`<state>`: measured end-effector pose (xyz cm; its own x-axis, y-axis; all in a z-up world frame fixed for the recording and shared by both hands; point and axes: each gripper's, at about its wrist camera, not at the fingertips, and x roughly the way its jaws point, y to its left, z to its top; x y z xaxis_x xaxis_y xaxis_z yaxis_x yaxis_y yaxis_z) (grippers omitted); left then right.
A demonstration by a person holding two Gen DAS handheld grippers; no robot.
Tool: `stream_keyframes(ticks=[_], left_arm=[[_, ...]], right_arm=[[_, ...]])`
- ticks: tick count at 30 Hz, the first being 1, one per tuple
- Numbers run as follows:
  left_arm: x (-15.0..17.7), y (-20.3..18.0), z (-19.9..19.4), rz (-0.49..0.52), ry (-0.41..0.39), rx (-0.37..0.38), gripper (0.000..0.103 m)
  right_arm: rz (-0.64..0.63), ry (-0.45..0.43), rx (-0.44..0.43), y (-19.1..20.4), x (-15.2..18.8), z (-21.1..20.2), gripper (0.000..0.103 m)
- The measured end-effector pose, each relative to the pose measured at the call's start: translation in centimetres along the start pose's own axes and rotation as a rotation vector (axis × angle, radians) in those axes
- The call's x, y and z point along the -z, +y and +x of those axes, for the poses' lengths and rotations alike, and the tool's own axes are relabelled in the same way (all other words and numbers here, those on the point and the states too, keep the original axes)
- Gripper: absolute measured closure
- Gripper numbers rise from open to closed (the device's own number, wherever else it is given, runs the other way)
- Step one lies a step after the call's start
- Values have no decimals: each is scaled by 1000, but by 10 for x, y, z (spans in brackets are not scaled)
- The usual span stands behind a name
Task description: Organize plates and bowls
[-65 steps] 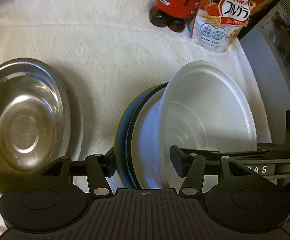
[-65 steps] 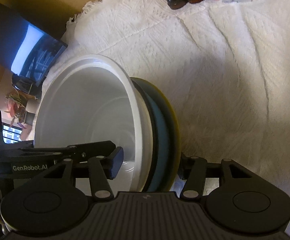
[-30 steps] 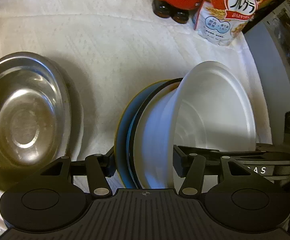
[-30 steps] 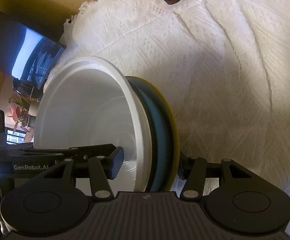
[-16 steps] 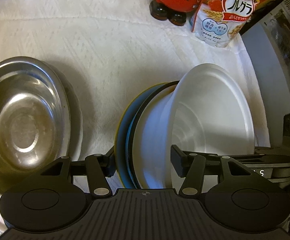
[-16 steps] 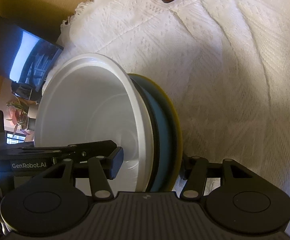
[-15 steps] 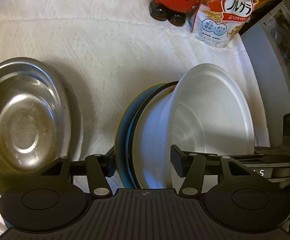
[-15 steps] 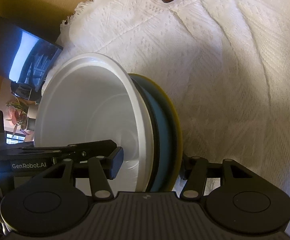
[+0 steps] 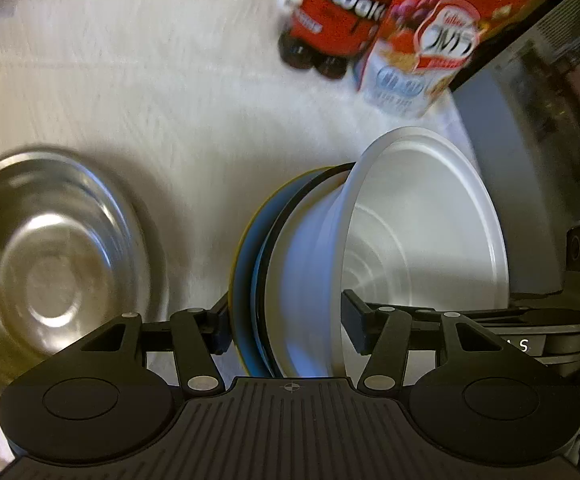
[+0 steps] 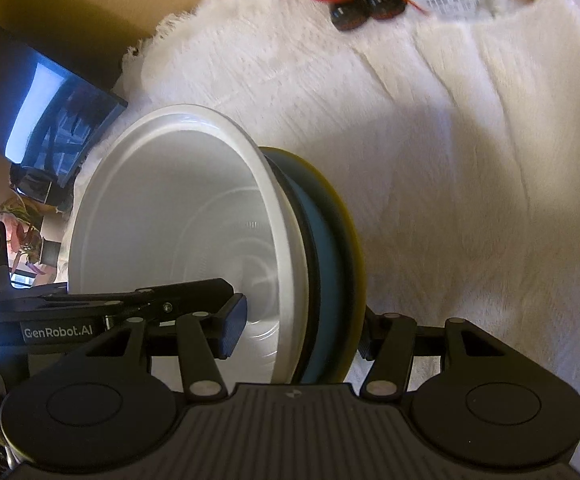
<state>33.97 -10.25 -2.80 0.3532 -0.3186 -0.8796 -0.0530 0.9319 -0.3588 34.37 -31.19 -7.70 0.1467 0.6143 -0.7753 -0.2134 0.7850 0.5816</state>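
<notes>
Two claws, left claw [image 9: 285, 330] and right claw [image 10: 300, 330], clamping nested white bowl [image 9: 418, 236], blue plate [image 10: 326, 248], yellow-rimmed.

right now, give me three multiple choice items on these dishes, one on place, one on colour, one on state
1. Where is the steel bowl relative to the stack in the left wrist view?
A. to its left, on the cloth
B. inside the white bowl
C. behind the cereal bag

2. What colour is the plate next to the yellow plate in the stack?
A. red
B. blue
C. green

3. How is the stack held?
A. lying flat on the cloth
B. on edge, gripped by both tools
C. by the left tool only

Answers: 1 A, the steel bowl sits apart at left on the white cloth. 2 B, the blue plate shows between the yellow plate and the white bowl. 3 B, the left tool and right tool each straddle the upright stack.
</notes>
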Motion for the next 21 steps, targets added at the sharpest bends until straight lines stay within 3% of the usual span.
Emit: stream_keyframes(ticks=[6, 13, 21], left_arm=[[-10, 16, -50, 18, -88, 25, 45], [-15, 77, -104, -8, -146, 0, 45], [3, 161, -90, -107, -54, -31, 48]], right_arm=[[-76, -71, 27, 50, -11, -21, 47], [-193, -82, 24, 133, -25, 0, 47], [-167, 58, 17, 174, -22, 83, 48]])
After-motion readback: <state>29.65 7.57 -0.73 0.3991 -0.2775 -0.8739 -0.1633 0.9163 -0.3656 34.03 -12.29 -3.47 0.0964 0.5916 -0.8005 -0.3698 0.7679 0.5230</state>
